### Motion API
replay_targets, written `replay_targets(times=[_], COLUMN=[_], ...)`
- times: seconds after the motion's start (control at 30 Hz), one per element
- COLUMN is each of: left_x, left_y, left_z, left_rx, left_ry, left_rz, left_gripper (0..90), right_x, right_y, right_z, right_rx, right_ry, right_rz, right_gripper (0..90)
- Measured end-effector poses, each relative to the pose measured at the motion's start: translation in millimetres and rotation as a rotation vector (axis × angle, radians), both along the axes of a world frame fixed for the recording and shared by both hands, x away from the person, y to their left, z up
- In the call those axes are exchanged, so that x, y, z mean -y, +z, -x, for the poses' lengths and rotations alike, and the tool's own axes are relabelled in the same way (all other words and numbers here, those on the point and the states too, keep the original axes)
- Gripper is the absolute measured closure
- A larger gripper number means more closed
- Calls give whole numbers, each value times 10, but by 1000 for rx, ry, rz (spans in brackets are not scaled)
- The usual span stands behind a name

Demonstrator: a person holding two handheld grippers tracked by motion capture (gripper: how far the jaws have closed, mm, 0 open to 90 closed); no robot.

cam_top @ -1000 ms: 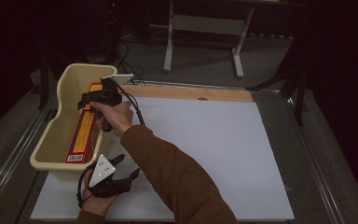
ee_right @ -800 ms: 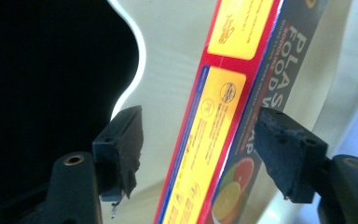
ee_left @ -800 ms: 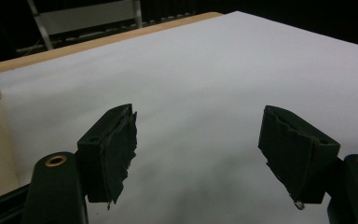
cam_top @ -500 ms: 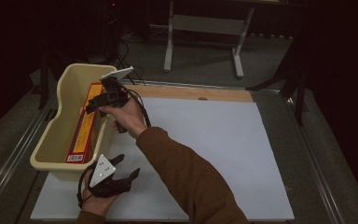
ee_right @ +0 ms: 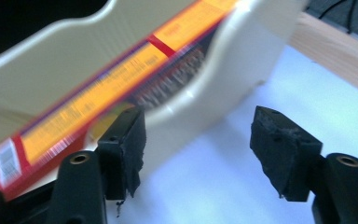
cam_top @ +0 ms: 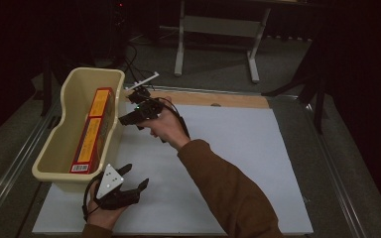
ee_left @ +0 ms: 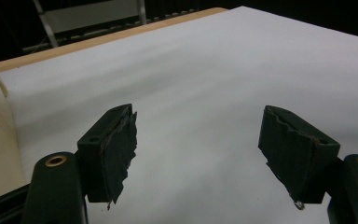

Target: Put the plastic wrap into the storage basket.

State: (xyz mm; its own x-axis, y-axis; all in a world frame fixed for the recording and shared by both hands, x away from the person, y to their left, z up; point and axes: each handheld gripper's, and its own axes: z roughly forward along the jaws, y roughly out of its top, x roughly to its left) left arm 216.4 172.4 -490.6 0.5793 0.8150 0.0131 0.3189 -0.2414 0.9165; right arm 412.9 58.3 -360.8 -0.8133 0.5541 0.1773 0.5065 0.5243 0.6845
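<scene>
Nearest me, my left gripper (cam_top: 129, 187) sits low on the white mat (cam_top: 258, 163), jaws spread wide with nothing between them; in the left gripper view only bare mat lies ahead of its pads.

Further out, my right gripper (cam_top: 129, 118) hangs just beside the tub's (cam_top: 59, 148) near wall. Its jaws have just been opening a little after closing, and in the right gripper view they stand apart with nothing held, only mat and the tub wall showing between them.

The box (cam_top: 93, 130) lies inside the tub, lengthwise along its floor, barcode end toward me.

My worry from here: the right gripper is close to the tub's rim, so I could clip the wall with a jaw or snag it with the trailing cable and shove the light tub across the mat or tip it. The right gripper view is also blurred, so I'd judge clearance poorly.

Counting: two grippers, one tub, one box, one mat, and beyond the table one metal stand (cam_top: 218, 25) on the floor.
</scene>
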Motion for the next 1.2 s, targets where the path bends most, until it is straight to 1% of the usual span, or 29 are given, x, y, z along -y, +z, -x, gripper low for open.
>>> replay_targets(times=[0.03, 0.07, 0.1, 0.13, 0.2, 0.23, 0.27, 0.3, 0.33, 0.37, 0.4, 0.43, 0.47, 0.5, 0.53, 0.6, 0.63, 0.67, 0.7, 0.77, 0.83, 0.9, 0.93, 1.0, 1.03, 1.1, 1.13, 1.17, 1.2], left_x=[0, -5, -5, -9, -9, -9, -8, -8, -8, -9, -9, -8, -9, -10, -12, -17, -16, -16, -15, -14, -9, -6, -4, -3, -5, -9, -12, -14, -17], left_y=[0, 4, 4, 6, 5, 5, 6, 6, 4, 5, 4, 3, 2, 1, 2, 2, 2, 2, 2, 3, 3, 2, 0, -2, -3, -3, -4, -6, -7], left_z=[0, -1, -1, -3, -5, -5, -4, -4, -4, -4, -4, -4, -5, -6, -6, -10, -9, -9, -9, -10, -10, -6, -4, 2, 3, 5, 5, 5, 3], left_rx=[-1, 0, 0, 0, -3, -3, -4, -4, -4, -5, -5, -7, -8, -9, -10, -10, -11, -11, -12, -12, -12, -13, -13, -13, -13, -12, -13, -14, -16], left_ry=[0, 4, 4, 4, 5, 5, 5, 6, 6, 7, 7, 5, 6, 8, 9, 11, 12, 12, 12, 14, 14, 13, 13, 14, 15, 18, 19, 22, 23], left_rz=[-2, -1, -1, -1, -8, -10, -10, -11, -12, -15, -16, -14, -12, -9, -8, -10, -9, -9, -8, -7, -8, -11, -12, -13, -13, -11, -9, -10, -12], left_gripper=[272, 272, 272, 272, 272, 272, 272, 272, 272, 272, 272, 272, 272, 272, 272, 272, 272, 271, 271, 272, 272, 272, 272, 272, 272, 272, 272, 272, 272], right_x=[149, 226, 226, 387, 561, 561, 741, 741, 832, 1023, 1023, 1206, 1296, 1296, 1464, 1621, 1621, 1769, 1769, 1907, 2121, 2253, 2253, 2451, 2451, 2595, 2761, 2851, 2851], right_y=[-21, -29, -29, -39, -42, -42, -48, -48, -56, -89, -89, -138, -166, -166, -219, -267, -267, -318, -318, -388, -526, -626, -626, -807, -807, -924, -1003, -1031, -1031], right_z=[19, 32, 32, 55, 84, 84, 128, 128, 155, 210, 210, 263, 293, 293, 352, 412, 412, 490, 490, 585, 732, 825, 825, 941, 941, 1019, 1111, 1158, 1158], right_rx=[20, 32, 32, 51, 49, 49, 59, 59, 66, 70, 70, 78, 91, 91, 107, 128, 128, 173, 173, 224, 251, 261, 261, 231, 231, 219, 231, 231, 231], right_ry=[-1, -4, -4, -20, -30, -30, -34, -34, -38, -43, -43, -50, -53, -53, -63, -73, -73, -87, -87, -105, -115, -117, -117, -130, -130, -131, -156, -171, -171], right_rz=[-11, -15, -15, -27, -62, -62, -85, -85, -91, -108, -108, -113, -114, -114, -118, -124, -124, -118, -118, -111, -129, -113, -113, -84, -84, -67, -75, -106, -106], right_gripper=[336, 331, 331, 331, 330, 330, 325, 325, 323, 332, 332, 332, 332, 332, 331, 327, 327, 322, 322, 315, 310, 311, 311, 314, 314, 314, 314, 313, 313])
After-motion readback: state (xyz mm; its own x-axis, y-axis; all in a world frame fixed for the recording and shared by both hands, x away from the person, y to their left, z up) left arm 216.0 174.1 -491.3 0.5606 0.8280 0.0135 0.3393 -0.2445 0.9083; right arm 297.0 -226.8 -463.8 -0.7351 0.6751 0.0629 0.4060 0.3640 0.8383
